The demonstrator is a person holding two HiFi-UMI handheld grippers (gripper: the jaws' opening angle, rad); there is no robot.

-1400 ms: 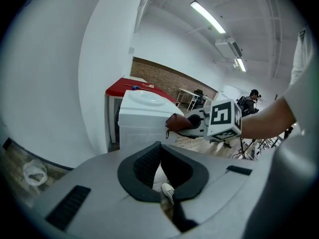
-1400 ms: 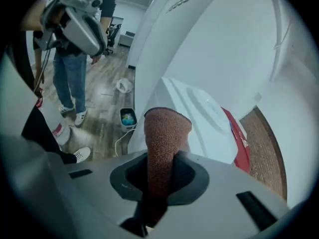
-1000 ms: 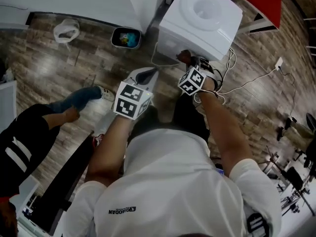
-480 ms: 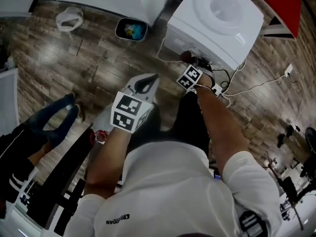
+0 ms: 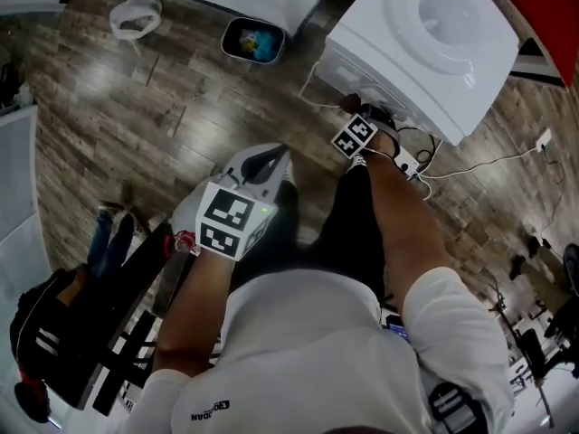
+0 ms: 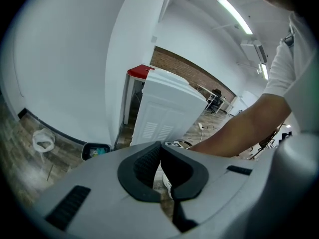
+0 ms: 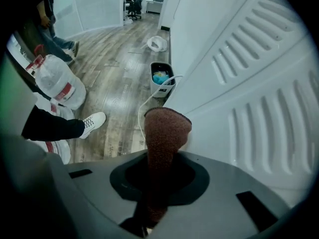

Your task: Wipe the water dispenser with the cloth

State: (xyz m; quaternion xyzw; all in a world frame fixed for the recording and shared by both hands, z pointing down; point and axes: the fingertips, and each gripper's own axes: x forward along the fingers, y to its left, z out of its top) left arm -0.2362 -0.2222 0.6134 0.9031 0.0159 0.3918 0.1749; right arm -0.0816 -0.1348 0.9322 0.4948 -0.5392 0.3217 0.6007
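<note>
I am holding the cloth (image 7: 167, 128), clamped in my right claw (image 7: 158, 183), at the water dispenser (image 7: 249, 108) — wiping seemingly mostly ahead; left claw (image 6: 160, 168) is idling closed, empty.

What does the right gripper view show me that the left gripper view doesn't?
Only the right gripper view: the reddish-brown knitted cloth clamped in the right tool, held close to the louvred vents, plus a clear water bottle with a red label on the floor.
Only the left gripper view: the left tool shut on nothing, the person's bare right forearm, and a red-topped surface.
Both: the white plastic water dispenser and the small black waste bin.
</note>
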